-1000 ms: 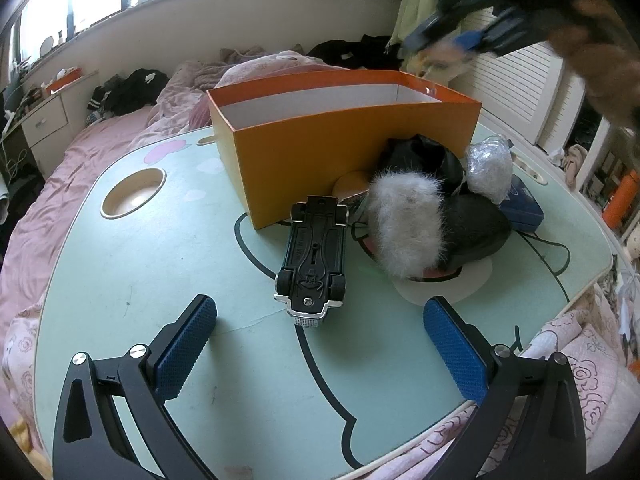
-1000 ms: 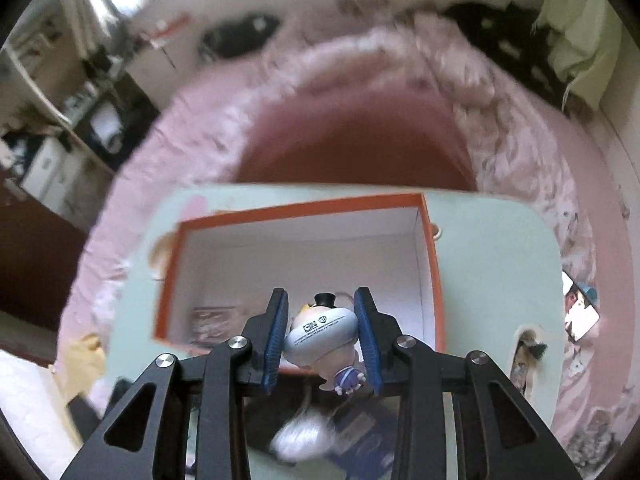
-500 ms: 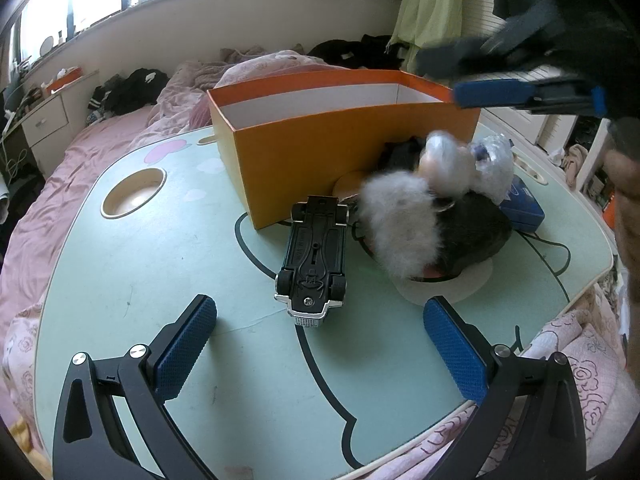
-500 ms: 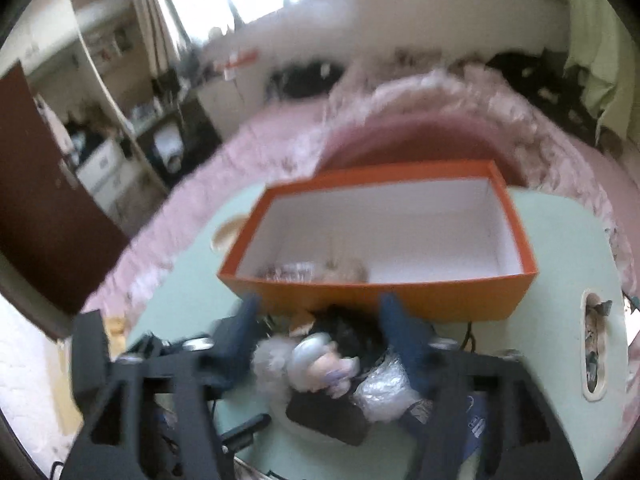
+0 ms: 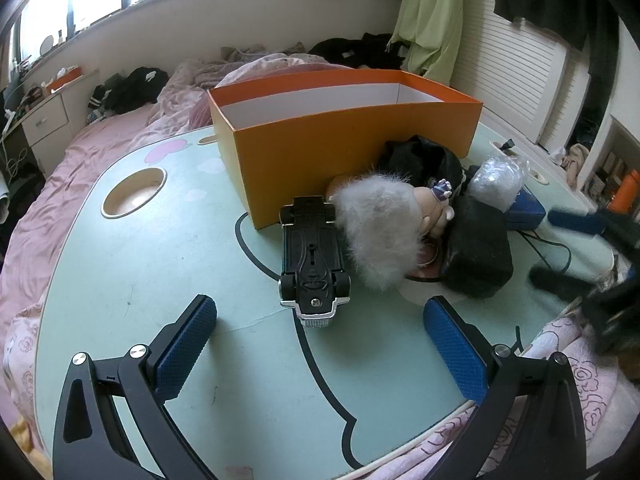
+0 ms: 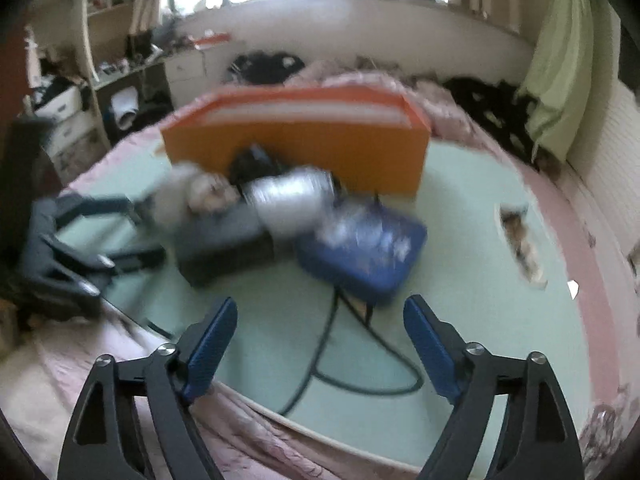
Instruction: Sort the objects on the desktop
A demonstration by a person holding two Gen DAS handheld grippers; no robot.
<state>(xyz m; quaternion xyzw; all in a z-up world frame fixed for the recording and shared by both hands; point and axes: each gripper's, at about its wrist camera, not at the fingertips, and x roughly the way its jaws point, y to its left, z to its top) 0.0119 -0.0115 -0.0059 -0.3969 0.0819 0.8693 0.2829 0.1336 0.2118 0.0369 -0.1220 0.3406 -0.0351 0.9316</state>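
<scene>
Looking along the left wrist view:
Left gripper [image 5: 320, 340]: blue pads spread wide apart, nothing between them, low over the near part of the pale green table [image 5: 160, 264].
Toy car [image 5: 313, 255]: black, belly up with wheels in the air, straight ahead of the gripper and just beside the near corner of the orange box [image 5: 344, 140].
Orange box: open at the top, white inside, standing on the table behind the clutter.
Pile: a grey-white fluffy thing [image 5: 380, 228] touches the car's right side; a small doll figure [image 5: 434, 204] lies against it; a black pouch [image 5: 478, 252], a crinkled clear bag [image 5: 498, 178] and a blue case [image 5: 524, 208] sit further right, all crowded together.
Right gripper [image 5: 576, 240]: blurred at the right edge, fingers apart.

Right wrist view (heavily blurred):
Right gripper [image 6: 320, 340]: pads wide apart and empty, above the table's near edge.
Black cable [image 6: 320, 364]: loops on the table between the pads.
Blue case [image 6: 364, 248]: ahead, with the clear bag [image 6: 292, 200] and black pouch [image 6: 224, 240] to its left, in front of the orange box [image 6: 296, 148].
Left gripper [image 6: 80, 240]: seen at far left, open.
</scene>
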